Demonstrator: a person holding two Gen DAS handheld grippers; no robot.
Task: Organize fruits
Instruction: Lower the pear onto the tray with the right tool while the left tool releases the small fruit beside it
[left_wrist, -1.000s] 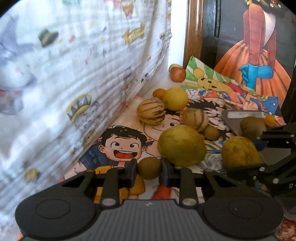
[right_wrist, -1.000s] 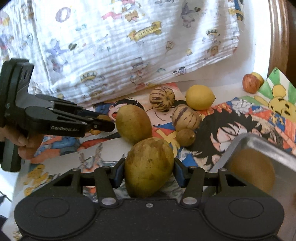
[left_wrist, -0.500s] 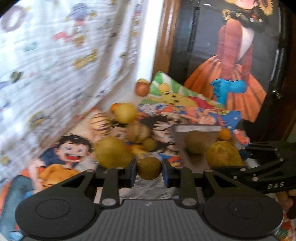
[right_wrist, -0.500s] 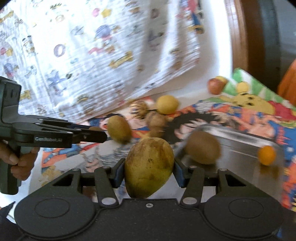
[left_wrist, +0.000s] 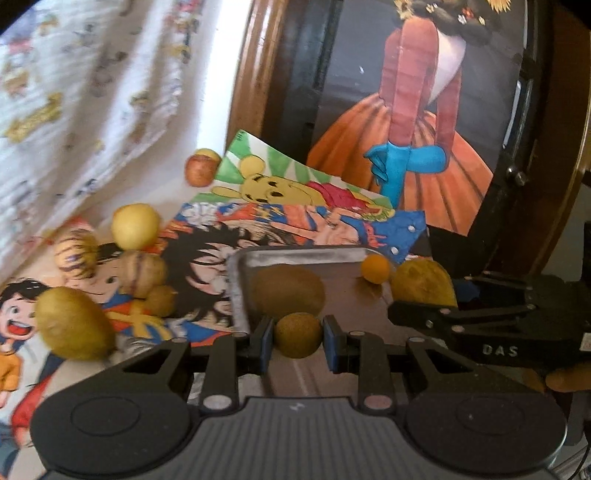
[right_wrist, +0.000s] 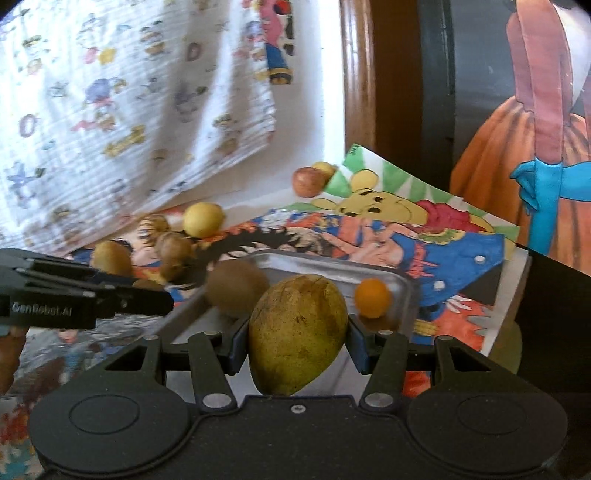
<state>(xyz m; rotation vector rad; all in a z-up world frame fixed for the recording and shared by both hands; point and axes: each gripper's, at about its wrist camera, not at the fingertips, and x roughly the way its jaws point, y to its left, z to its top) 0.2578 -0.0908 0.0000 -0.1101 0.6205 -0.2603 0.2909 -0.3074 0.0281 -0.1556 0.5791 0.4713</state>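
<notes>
The left gripper (left_wrist: 298, 334) is clamping a small round brown fruit (left_wrist: 298, 335) between its blue-padded fingers (left_wrist: 266, 341), holding it at the near edge of the metal tray (left_wrist: 295, 255), while the right gripper (right_wrist: 297, 341) is squeezing a large yellow-green mango (right_wrist: 297, 334) on both sides, carrying it in front of the same tray's near side. Just beyond both loads, a brown kiwi-like fruit (left_wrist: 288, 291) is sitting inside the tray near its left wall, and a small orange fruit (right_wrist: 372, 297) is resting well apart from it toward the tray's right side. To the left of the tray, on the cartoon-printed sheets (left_wrist: 295, 225), a second yellow-green mango (left_wrist: 75, 325) is lying nearest, with a small brown fruit (left_wrist: 160, 300) and two striped melon-like fruits (left_wrist: 142, 271) sitting close together behind it, the small one touching the nearer striped one. Farther back, a round yellow fruit (left_wrist: 135, 226) is lying beside them, and a reddish apple (left_wrist: 199, 170) is sitting farthest off, near the wooden post (left_wrist: 251, 92) and the patterned white cloth (right_wrist: 129, 103) that is hanging at the back
</notes>
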